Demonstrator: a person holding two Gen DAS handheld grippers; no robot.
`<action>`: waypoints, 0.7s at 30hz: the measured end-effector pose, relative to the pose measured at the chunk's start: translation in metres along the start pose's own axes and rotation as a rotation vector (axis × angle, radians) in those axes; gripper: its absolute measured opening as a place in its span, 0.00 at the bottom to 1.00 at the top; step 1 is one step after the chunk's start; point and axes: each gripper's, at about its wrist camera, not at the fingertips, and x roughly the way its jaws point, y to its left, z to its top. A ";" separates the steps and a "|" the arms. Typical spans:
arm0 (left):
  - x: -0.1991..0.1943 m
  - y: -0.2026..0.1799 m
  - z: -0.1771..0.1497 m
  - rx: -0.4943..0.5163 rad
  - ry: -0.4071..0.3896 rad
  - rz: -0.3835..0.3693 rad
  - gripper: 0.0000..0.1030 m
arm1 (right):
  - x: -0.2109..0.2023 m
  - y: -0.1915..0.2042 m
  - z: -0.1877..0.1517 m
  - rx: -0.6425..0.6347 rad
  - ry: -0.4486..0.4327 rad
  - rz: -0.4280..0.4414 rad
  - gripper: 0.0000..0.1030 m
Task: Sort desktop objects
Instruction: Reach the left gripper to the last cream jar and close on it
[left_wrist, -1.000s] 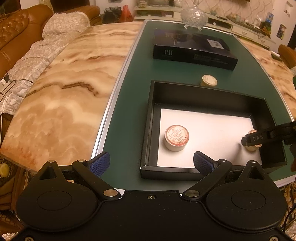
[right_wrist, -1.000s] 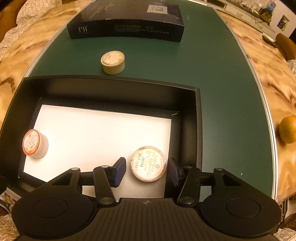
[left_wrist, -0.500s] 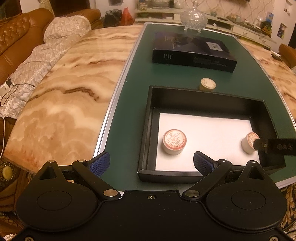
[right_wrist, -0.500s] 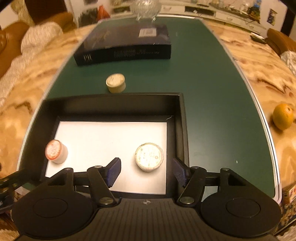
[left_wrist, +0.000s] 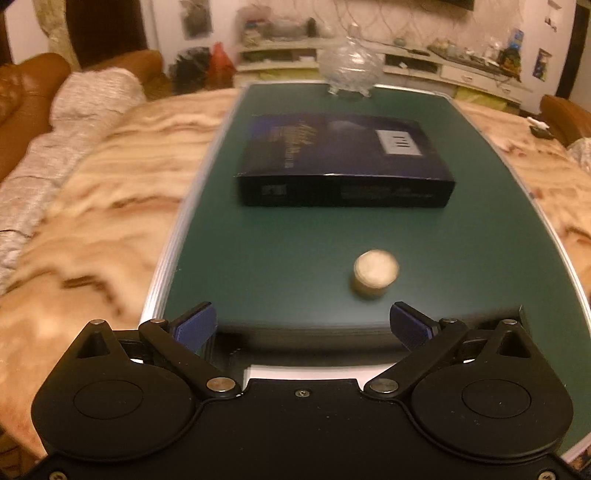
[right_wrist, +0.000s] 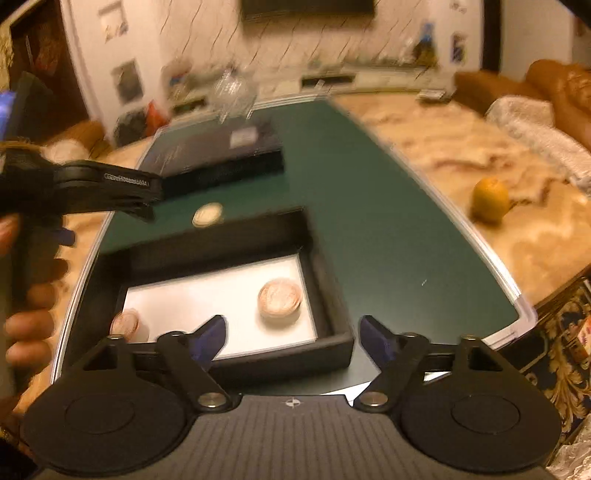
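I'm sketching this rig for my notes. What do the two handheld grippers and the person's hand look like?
The left gripper has matte black linkage arms, round black discs, silver pivot pins and blue-padded fingers. The right gripper matches, with a ribbed grey body bearing a small emblem. The bare left hand shows no sleeve. No cables are visible.

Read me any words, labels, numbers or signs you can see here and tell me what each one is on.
No text can be read with certainty.
Dark box: pale label with upright strokes on the lid, print along the front side, all blurred.
Two round tins in the tray: printed lids, too blurred.
Tin on the green surface: lid blurred.
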 end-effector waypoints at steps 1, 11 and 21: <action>0.010 -0.006 0.005 0.009 0.012 0.000 0.99 | 0.000 -0.002 0.000 0.009 -0.013 -0.002 0.91; 0.081 -0.039 0.027 0.040 0.071 -0.003 0.99 | 0.006 -0.025 0.001 0.088 -0.056 0.036 0.93; 0.103 -0.046 0.027 0.031 0.094 -0.018 0.86 | 0.010 -0.035 0.000 0.143 -0.039 0.079 0.93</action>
